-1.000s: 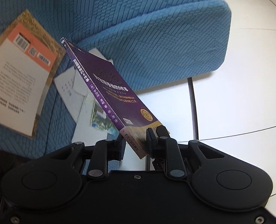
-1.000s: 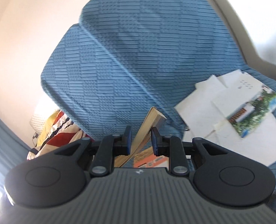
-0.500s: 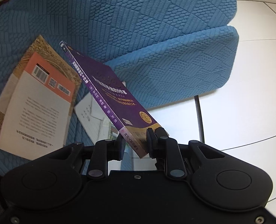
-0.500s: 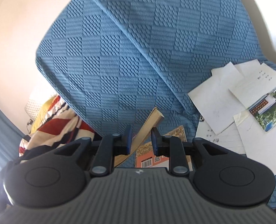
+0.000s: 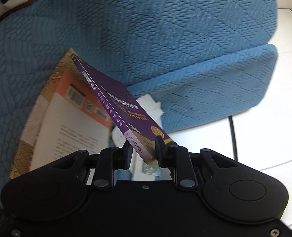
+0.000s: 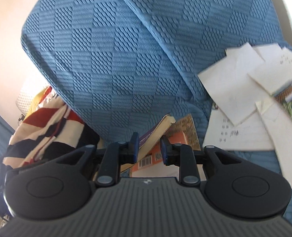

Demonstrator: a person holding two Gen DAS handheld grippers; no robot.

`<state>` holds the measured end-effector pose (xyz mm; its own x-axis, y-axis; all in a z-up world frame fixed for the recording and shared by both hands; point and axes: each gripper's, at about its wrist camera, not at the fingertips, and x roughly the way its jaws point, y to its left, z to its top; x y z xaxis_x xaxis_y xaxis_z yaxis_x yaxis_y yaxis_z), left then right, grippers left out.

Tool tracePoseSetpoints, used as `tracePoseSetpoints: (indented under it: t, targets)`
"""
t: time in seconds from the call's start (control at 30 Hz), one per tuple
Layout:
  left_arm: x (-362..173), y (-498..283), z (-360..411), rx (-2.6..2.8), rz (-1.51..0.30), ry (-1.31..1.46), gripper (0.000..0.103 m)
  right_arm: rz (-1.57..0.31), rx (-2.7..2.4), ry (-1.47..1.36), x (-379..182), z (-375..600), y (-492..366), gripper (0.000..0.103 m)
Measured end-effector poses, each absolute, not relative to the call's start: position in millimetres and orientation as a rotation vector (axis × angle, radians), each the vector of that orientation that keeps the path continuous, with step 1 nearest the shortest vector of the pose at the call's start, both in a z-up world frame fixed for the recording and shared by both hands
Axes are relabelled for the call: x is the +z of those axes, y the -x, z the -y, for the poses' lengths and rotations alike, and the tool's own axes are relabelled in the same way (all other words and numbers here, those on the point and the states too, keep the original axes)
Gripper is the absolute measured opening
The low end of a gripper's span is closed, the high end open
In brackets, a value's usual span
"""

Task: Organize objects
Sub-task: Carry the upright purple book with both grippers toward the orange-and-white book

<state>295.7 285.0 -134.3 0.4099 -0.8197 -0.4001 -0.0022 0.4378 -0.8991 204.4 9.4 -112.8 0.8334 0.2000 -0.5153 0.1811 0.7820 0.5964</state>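
We hold a purple book point(image 5: 124, 108) between both grippers, the left gripper point(image 5: 143, 152) and right gripper point(image 6: 148, 148) each with jaws narrow and clamped on an opposite end, tilted above an orange-backed book point(image 5: 67, 122) lying on the blue sofa point(image 5: 165, 39), near loose papers point(image 6: 244, 102) along the seat.

A blue sofa point(image 5: 165, 39) with a quilted, checker-textured cover fills most of both views, its seat cushion point(image 5: 215, 90) ending in a rounded front edge. Beyond that edge lies a white tiled floor point(image 5: 274, 128), brightly lit, crossed by a dark cable point(image 5: 232, 136). A pale pinkish wall point(image 6: 5, 29) rises behind the backrest point(image 6: 126, 49). What may be a striped blanket point(image 6: 45, 118) lies bunched at the sofa's end.
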Motion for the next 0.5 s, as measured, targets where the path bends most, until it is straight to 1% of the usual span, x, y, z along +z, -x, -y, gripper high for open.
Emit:
tracePoseSetpoints:
  t: [0.23,0.5]
  targets:
    - [-152.5,-292.4,-285.3,-0.528,-1.064,0.949,0.021,-0.653,0.009,-0.694,-139.7,-16.5,-195.7,0.027]
    - [-174.0,-287.3,-288.2,-0.454,-1.134,0.926,0.022,-0.689,0.007,-0.67,-151.8,-25.5,-191.0,0.027]
